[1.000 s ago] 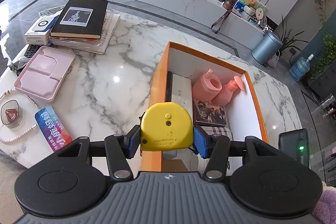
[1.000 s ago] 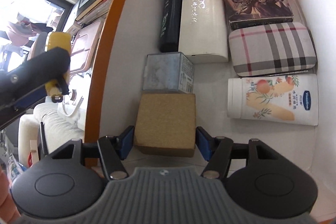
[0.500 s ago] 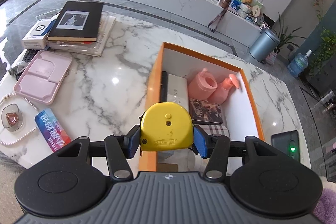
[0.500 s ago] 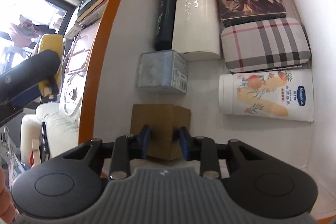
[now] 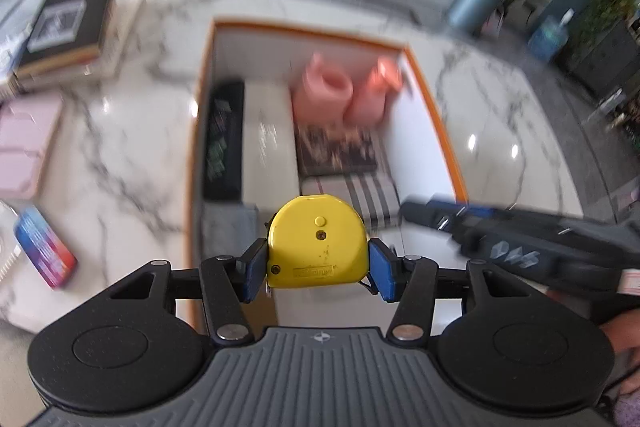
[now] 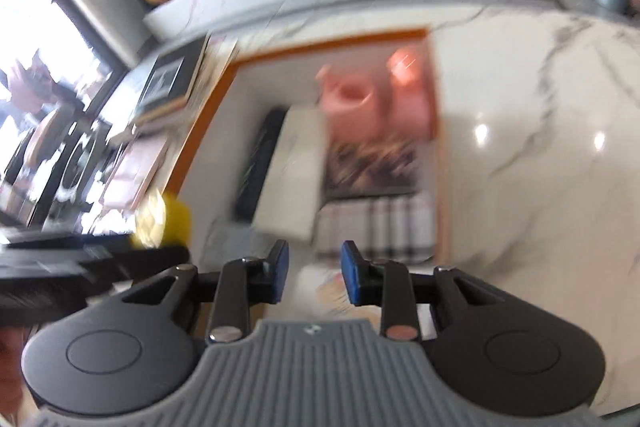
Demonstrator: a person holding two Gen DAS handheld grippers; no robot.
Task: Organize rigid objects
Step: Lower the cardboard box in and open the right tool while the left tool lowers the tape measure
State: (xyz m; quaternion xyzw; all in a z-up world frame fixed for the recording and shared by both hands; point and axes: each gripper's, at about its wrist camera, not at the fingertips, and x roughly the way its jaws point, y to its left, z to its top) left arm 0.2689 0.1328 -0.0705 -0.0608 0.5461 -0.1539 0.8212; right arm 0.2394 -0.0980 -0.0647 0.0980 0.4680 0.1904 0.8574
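**Tape measure held over the orange box, right tool empty beside it**

Marble table (image 5: 132,155), white with grey veins, fills both views, with a long pale ledge and a window behind it; both pictures are smeared by motion. At the far left of the table lies a dark book (image 5: 66,23) on a stack, nearer a pink tray (image 5: 24,147), and nearest a bright blue-and-red card (image 5: 45,253).

Right of these stands the orange-rimmed box (image 5: 436,119) with white inner walls. Inside it, along the left wall, lies a black case (image 5: 224,139), just beside it a white case (image 5: 270,147). At the far end stand two pink containers (image 5: 324,95), in front of them a dark patterned box (image 5: 338,153), and nearer still a plaid case (image 5: 370,201). A grey box (image 5: 228,227) sits at the near left, below the black case.

The left tool (image 5: 318,263) is clamped on a yellow tape measure (image 5: 318,243), its blue pads pressed to both flat sides, hanging over the near part of the box.

The right tool (image 6: 314,273) reaches in from the right in the left view. In its own view its blue pads stand partly apart with nothing between them, above the near end of the box. The tape measure shows there as a yellow blur at the left.
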